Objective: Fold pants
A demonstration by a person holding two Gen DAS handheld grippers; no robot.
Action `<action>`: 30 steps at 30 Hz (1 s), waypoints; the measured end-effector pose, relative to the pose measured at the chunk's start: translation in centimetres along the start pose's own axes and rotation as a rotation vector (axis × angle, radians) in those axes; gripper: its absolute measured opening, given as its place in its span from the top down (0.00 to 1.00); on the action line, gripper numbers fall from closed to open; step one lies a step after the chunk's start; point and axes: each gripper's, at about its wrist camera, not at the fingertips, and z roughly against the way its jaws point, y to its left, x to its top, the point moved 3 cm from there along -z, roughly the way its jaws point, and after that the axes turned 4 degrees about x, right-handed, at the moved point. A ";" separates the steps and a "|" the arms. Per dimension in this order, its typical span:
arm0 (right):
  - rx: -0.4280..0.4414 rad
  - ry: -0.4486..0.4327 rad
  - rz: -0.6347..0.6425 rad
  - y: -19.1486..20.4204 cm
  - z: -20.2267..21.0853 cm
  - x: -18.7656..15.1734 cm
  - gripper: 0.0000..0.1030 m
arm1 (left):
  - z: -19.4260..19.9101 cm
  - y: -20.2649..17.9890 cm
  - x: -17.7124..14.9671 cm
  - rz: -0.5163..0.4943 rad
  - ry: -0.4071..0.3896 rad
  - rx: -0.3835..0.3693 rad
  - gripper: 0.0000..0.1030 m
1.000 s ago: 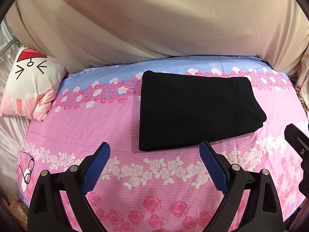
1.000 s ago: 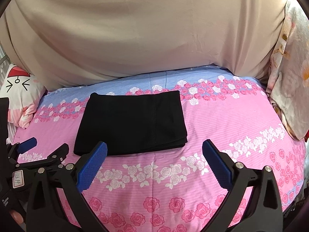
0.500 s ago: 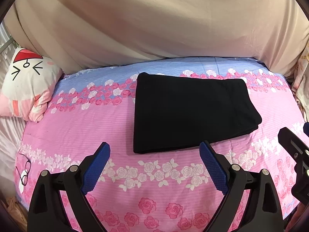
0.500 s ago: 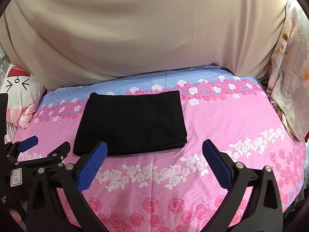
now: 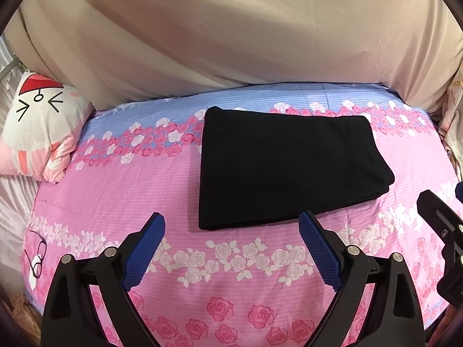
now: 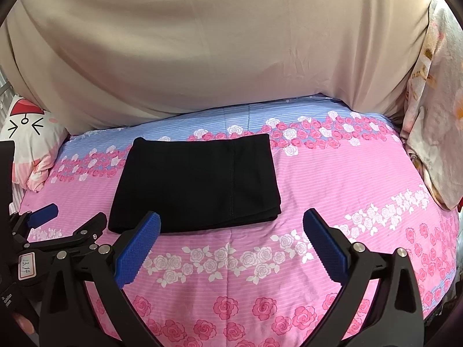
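Black pants lie folded into a flat rectangle on the pink flowered bedspread; they also show in the right wrist view. My left gripper is open and empty, held back from the near edge of the pants. My right gripper is open and empty, also short of the pants, over their near right corner. The left gripper also shows at the left edge of the right wrist view. Part of the right gripper's body shows at the right edge of the left wrist view.
A cat-face pillow lies at the bed's far left. A beige sheet hangs behind the bed. A flowered cloth hangs at the right. Glasses lie near the bed's left edge.
The left gripper has drifted slightly, so the pants sit a little lower and further left in its view. The right view is nearly unchanged. Both grippers stay open.
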 end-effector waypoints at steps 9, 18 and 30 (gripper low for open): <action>0.002 0.002 -0.001 -0.1 -0.2 -0.1 0.05 | -0.4 -0.1 -0.2 -0.016 -0.003 0.002 0.11; -0.001 0.002 -0.001 -0.1 -0.3 -0.1 0.05 | -0.6 -0.2 -0.1 -0.024 -0.001 -0.009 0.11; -0.006 0.003 -0.008 -0.5 -0.7 -0.1 0.05 | -0.6 -0.2 0.1 -0.023 -0.014 0.003 0.11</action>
